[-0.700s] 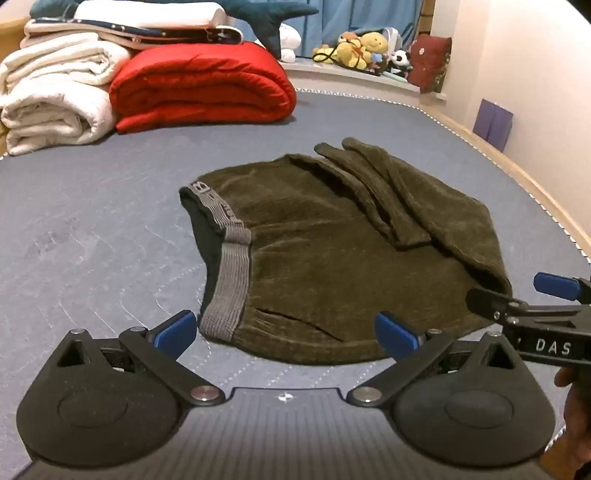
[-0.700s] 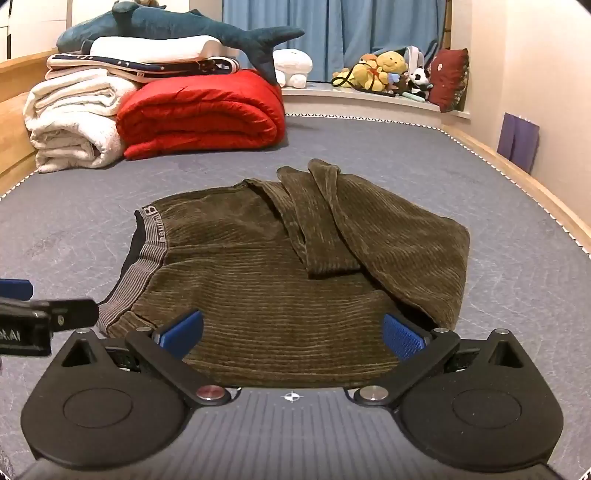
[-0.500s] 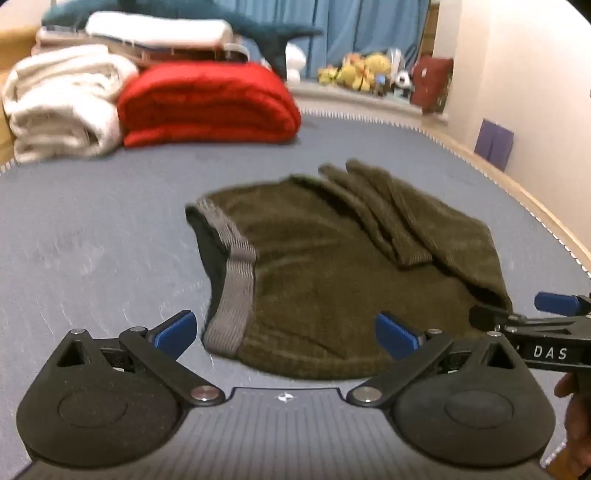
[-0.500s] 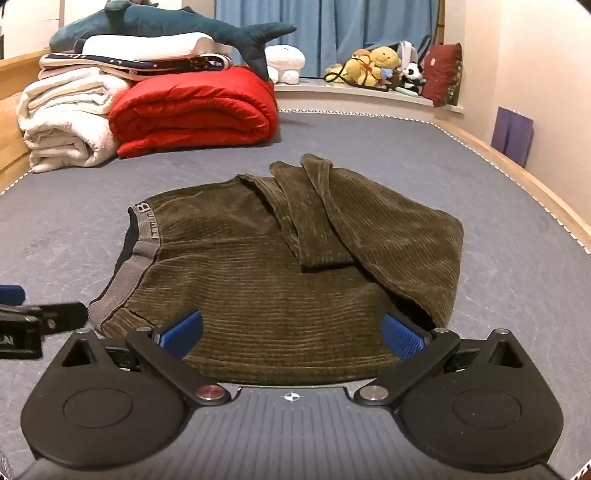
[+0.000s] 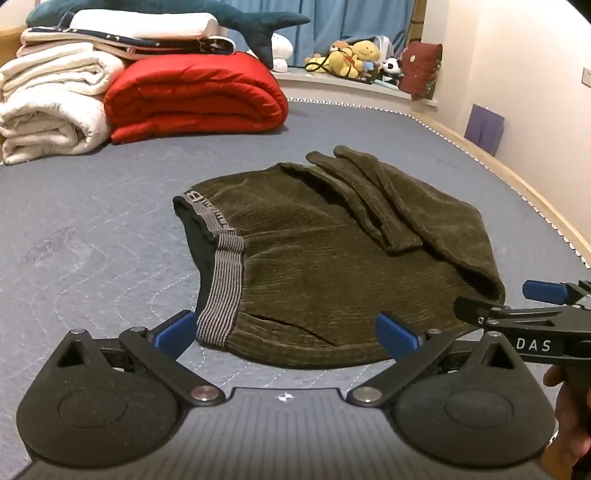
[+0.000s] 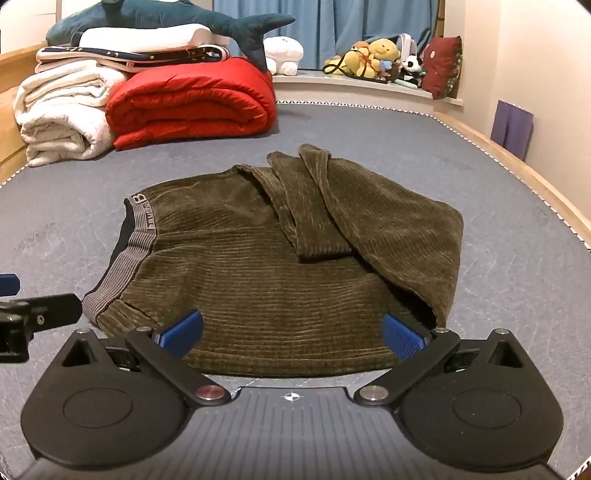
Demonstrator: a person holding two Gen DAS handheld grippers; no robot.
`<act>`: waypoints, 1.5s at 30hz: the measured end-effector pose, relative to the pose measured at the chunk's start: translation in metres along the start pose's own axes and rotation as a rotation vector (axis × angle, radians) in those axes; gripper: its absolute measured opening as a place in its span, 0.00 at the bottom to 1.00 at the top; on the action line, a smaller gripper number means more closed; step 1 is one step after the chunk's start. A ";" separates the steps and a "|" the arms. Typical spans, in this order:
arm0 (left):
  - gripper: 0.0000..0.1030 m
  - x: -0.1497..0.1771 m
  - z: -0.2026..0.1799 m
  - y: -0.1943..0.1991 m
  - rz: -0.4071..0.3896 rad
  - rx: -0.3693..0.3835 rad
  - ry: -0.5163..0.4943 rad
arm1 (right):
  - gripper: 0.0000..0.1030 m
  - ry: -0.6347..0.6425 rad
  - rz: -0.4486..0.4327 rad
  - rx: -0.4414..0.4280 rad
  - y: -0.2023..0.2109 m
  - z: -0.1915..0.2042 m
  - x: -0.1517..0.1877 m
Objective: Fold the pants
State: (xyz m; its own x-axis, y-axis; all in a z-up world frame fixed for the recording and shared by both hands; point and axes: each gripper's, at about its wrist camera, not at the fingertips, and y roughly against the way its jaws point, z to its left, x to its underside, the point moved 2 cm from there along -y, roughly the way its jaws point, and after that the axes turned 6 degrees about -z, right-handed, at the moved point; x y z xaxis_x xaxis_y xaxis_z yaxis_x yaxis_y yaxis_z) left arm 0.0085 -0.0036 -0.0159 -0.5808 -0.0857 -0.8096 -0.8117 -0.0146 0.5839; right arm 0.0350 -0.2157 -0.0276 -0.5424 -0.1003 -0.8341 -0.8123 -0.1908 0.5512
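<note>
Olive corduroy pants (image 5: 332, 258) lie folded in a compact bundle on the grey-blue mattress (image 5: 92, 229), grey striped waistband (image 5: 221, 280) at the left, legs doubled back on top. They also show in the right wrist view (image 6: 280, 266). My left gripper (image 5: 286, 330) is open and empty just before the near waistband corner. My right gripper (image 6: 291, 334) is open and empty over the bundle's near edge, close to the folded right end. The right gripper's side shows in the left wrist view (image 5: 517, 314).
A red rolled duvet (image 5: 195, 99), white folded blankets (image 5: 51, 110) and a plush shark (image 5: 236, 22) sit at the far left. Stuffed toys (image 5: 354, 55) line the far ledge. A wooden bed rim (image 5: 535, 199) and wall run along the right.
Both grippers have drawn slightly nearer the pants' front edge and tilted a little. The pants have not moved; both grippers stay open.
</note>
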 end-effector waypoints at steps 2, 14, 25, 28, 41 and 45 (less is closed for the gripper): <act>1.00 0.000 0.001 -0.002 0.008 0.001 0.009 | 0.99 0.000 0.001 0.000 0.000 0.000 0.000; 1.00 0.001 0.002 -0.003 0.023 -0.002 0.015 | 0.99 -0.005 0.007 0.002 -0.001 0.000 0.000; 1.00 0.002 0.001 -0.005 0.035 -0.003 0.018 | 0.99 -0.006 0.008 0.001 -0.001 0.000 0.001; 1.00 0.002 0.001 -0.005 0.038 -0.002 0.018 | 0.99 -0.006 0.008 0.001 -0.001 0.000 0.001; 1.00 0.002 -0.001 -0.006 0.049 -0.002 0.028 | 0.99 -0.007 0.015 0.001 -0.002 0.000 0.003; 1.00 0.002 -0.001 -0.006 0.051 -0.002 0.029 | 0.99 -0.017 0.022 -0.003 -0.002 -0.002 0.002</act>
State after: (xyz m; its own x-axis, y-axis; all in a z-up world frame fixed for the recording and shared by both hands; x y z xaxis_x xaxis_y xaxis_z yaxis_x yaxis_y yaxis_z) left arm 0.0118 -0.0051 -0.0209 -0.6193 -0.1153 -0.7766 -0.7809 -0.0119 0.6245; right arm 0.0363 -0.2170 -0.0304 -0.5638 -0.0877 -0.8212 -0.7994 -0.1919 0.5693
